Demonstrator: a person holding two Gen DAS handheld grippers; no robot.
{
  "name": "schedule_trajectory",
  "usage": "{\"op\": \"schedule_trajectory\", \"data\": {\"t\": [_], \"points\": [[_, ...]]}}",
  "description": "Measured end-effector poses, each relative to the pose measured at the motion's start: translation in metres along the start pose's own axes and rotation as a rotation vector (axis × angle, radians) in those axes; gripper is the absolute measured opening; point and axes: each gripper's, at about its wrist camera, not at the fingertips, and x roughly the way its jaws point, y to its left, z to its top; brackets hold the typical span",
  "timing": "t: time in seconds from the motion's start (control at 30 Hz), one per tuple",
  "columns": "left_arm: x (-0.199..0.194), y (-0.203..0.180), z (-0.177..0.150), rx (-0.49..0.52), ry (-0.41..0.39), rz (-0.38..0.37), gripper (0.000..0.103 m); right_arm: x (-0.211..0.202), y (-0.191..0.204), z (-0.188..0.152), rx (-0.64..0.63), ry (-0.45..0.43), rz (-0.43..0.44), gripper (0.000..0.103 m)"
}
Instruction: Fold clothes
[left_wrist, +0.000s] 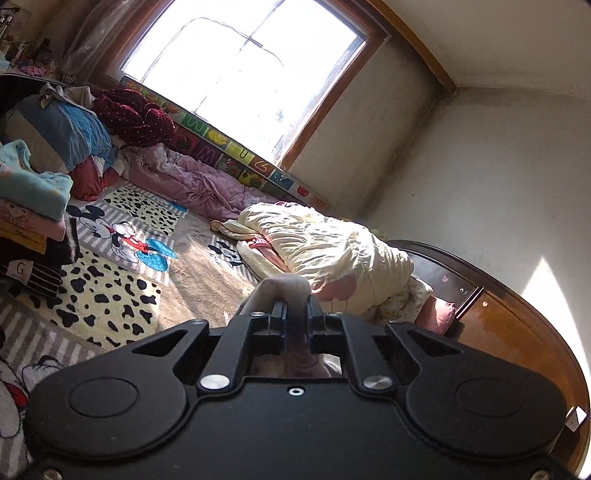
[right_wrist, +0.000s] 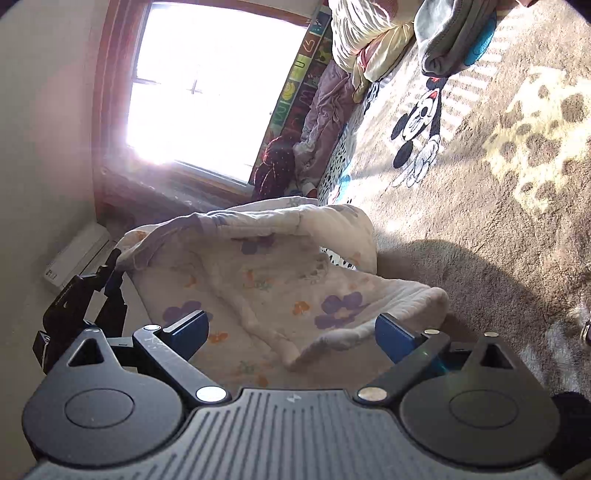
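A white garment with purple and orange flowers (right_wrist: 266, 280) hangs spread out above the brown plush blanket (right_wrist: 480, 229). My left gripper (left_wrist: 295, 306) is shut on a bunched corner of this cloth (left_wrist: 286, 286). In the right wrist view the left gripper (right_wrist: 110, 275) appears at the left, pinching the garment's upper left corner. My right gripper (right_wrist: 295, 326) is open, its blue pads (right_wrist: 195, 325) standing far apart. The garment's lower edge droops between them, and neither pad presses on it.
A stack of folded clothes (left_wrist: 33, 206) sits at the left on the Mickey Mouse blanket (left_wrist: 129, 236). A cream quilt (left_wrist: 332, 251) and purple bedding (left_wrist: 192, 177) lie under the window (left_wrist: 240, 74). A wooden headboard (left_wrist: 517, 332) curves along the right. A grey garment (right_wrist: 450, 33) lies beyond.
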Motion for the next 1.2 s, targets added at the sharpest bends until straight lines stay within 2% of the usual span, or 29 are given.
{"op": "schedule_trajectory", "data": {"t": [0.13,0.27,0.37,0.5,0.63,0.83,0.93,1.03,1.1,1.2], "points": [[-0.014,0.037,-0.065,-0.111,0.091,0.062,0.007,-0.008,-0.019,-0.001,0.047,0.0,-0.062,0.096],[-0.043,0.061,-0.093,-0.202,0.098,0.093,0.007,0.012,-0.037,-0.01,0.115,0.053,-0.108,0.096],[-0.057,0.072,-0.093,-0.235,0.083,0.102,0.007,0.037,-0.048,-0.021,0.185,0.1,-0.107,0.096],[-0.068,0.083,-0.091,-0.295,0.056,0.069,0.007,0.073,-0.049,-0.029,0.234,0.145,-0.12,0.092],[-0.075,0.087,-0.09,-0.335,0.046,0.017,0.007,0.098,-0.04,-0.029,0.213,0.153,-0.175,0.09],[-0.089,0.085,-0.087,-0.369,0.032,-0.062,0.007,0.12,-0.029,-0.025,0.222,0.146,-0.169,0.089],[-0.096,0.085,-0.081,-0.365,0.009,-0.059,0.007,0.125,-0.02,-0.024,0.217,0.166,-0.155,0.078],[-0.101,0.093,-0.081,-0.389,-0.008,-0.05,0.007,0.124,-0.013,-0.028,0.264,0.2,-0.137,0.078],[-0.104,0.098,-0.084,-0.41,-0.009,-0.051,0.007,0.124,-0.005,-0.035,0.252,0.232,-0.131,0.078],[-0.109,0.102,-0.089,-0.424,-0.013,-0.038,0.007,0.128,-0.007,-0.037,0.23,0.216,-0.177,0.076]]}}
